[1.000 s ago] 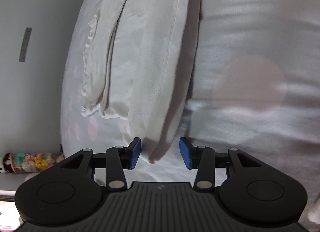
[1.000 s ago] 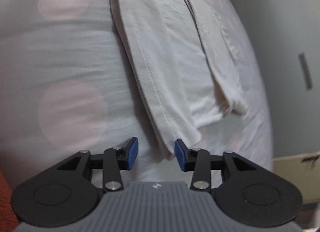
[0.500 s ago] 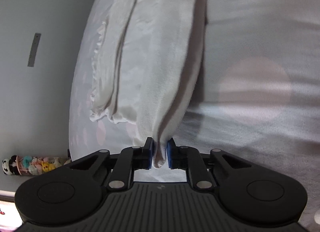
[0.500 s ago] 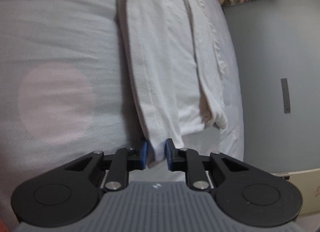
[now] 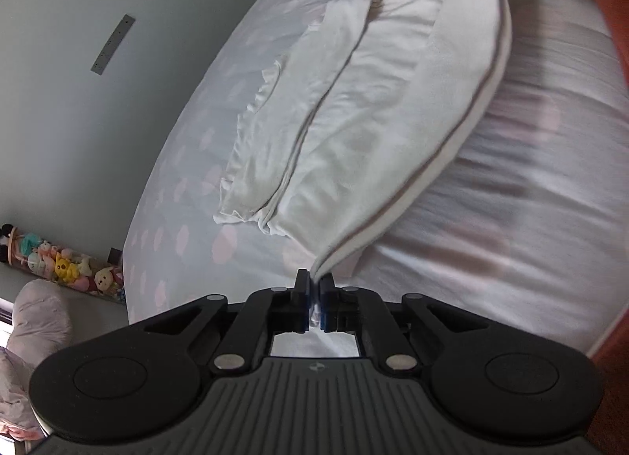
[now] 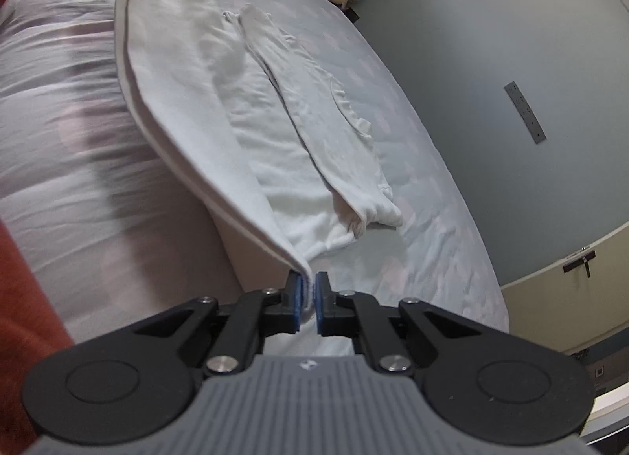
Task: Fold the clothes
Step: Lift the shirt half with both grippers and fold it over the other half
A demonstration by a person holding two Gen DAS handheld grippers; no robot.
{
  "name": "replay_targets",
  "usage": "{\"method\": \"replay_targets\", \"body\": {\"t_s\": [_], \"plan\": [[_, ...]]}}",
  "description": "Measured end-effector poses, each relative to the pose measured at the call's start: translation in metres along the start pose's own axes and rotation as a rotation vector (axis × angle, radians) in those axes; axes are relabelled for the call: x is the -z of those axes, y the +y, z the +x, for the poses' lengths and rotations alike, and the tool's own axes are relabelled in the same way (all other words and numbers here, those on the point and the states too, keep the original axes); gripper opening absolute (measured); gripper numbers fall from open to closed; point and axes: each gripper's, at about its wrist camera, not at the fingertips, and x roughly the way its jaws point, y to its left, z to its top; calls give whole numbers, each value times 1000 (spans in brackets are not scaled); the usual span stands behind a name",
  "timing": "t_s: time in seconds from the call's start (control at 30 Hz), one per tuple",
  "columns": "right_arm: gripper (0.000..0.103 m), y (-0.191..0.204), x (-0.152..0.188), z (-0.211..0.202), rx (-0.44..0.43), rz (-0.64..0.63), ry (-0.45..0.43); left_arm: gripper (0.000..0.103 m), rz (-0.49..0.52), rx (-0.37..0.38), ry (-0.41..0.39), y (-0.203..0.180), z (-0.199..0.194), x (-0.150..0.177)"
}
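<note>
2 tools, left tool (image 5: pixel 313 299), right tool (image 6: pixel 308 299), each pinching white garment (image 5: pixel 354 133) hem

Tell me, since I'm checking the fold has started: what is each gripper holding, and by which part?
Both hold the white garment: the left gripper and the right gripper each pinch one corner of its hemmed edge, lifted off the bed.

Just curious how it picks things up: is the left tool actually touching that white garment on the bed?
Touching. In the left wrist view, the left tool is shut on a corner of the white garment, cloth pinched between its blue pads.
</note>
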Motion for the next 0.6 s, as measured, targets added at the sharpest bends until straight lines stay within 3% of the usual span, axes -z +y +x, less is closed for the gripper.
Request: {"method": "replay_targets", "body": {"t_s": [0.37, 0.6], "plan": [[5, 17, 6, -54, 24, 10, -21, 2, 4, -10, -21, -11, -55, 17], [5, 13, 10, -93, 86, 18, -26, 2, 9, -71, -60, -13, -102, 20]]}}
